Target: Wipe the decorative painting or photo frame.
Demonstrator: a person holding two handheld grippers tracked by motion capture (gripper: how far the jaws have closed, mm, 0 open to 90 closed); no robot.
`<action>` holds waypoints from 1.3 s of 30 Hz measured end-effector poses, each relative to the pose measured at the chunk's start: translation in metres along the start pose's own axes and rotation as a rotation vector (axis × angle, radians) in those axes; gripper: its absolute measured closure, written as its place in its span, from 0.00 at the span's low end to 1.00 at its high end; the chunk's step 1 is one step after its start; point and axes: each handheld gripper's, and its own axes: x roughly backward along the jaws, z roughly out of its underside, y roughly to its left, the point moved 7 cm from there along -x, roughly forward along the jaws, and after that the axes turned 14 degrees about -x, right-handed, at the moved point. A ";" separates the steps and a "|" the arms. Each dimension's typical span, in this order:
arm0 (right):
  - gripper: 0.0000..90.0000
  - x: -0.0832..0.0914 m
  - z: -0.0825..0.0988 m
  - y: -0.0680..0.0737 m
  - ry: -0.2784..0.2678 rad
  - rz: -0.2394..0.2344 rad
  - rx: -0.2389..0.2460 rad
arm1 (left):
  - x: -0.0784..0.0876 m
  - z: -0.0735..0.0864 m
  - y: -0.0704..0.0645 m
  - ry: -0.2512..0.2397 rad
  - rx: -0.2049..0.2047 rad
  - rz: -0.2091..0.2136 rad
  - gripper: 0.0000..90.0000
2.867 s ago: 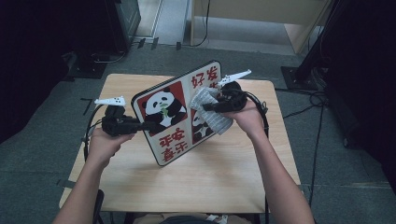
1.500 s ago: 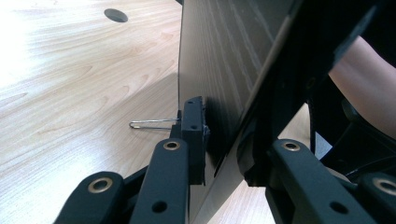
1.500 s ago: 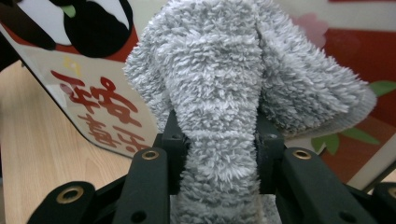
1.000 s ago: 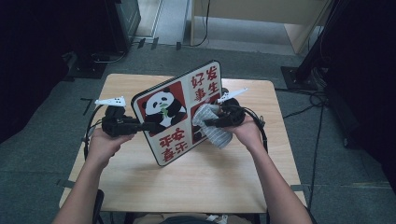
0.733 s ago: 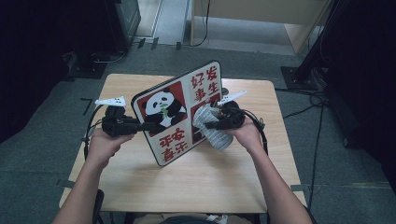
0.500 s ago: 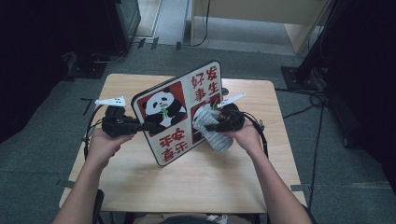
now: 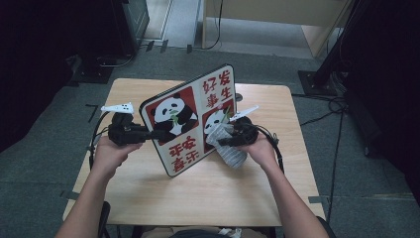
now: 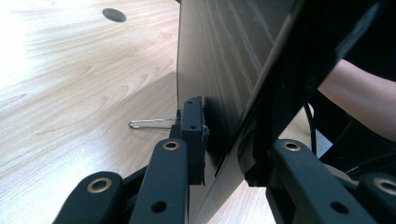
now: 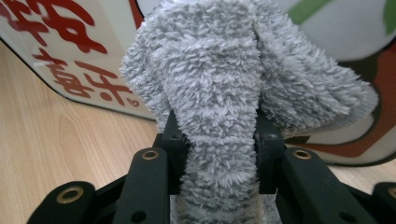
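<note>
We hold the panda board [image 7: 190,119] tilted on its lower edge near the middle of the bench [image 7: 208,198]. Our left tongs [image 7: 151,134] are clamped on the board's left edge, one pad on its wood-grain back. Our right tongs [image 7: 223,141] are closed on a grey fluffy cloth [image 7: 230,148], which is pressed against the board's printed face near its lower right corner.

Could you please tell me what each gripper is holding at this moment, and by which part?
The left gripper clamps the panda board by its left edge. The right gripper pinches a grey fluffy cloth at its bunched middle.
</note>
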 end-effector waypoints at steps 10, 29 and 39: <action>0.73 -0.011 0.011 -0.009 0.029 -0.013 -0.010 | 0.000 0.000 0.000 -0.001 0.001 0.000 0.83; 0.75 0.002 0.011 -0.005 0.034 -0.051 -0.033 | 0.000 0.000 0.001 -0.006 0.015 -0.005 0.83; 0.75 0.033 -0.012 0.012 -0.041 -0.053 -0.018 | 0.000 0.000 0.001 -0.007 0.016 -0.008 0.84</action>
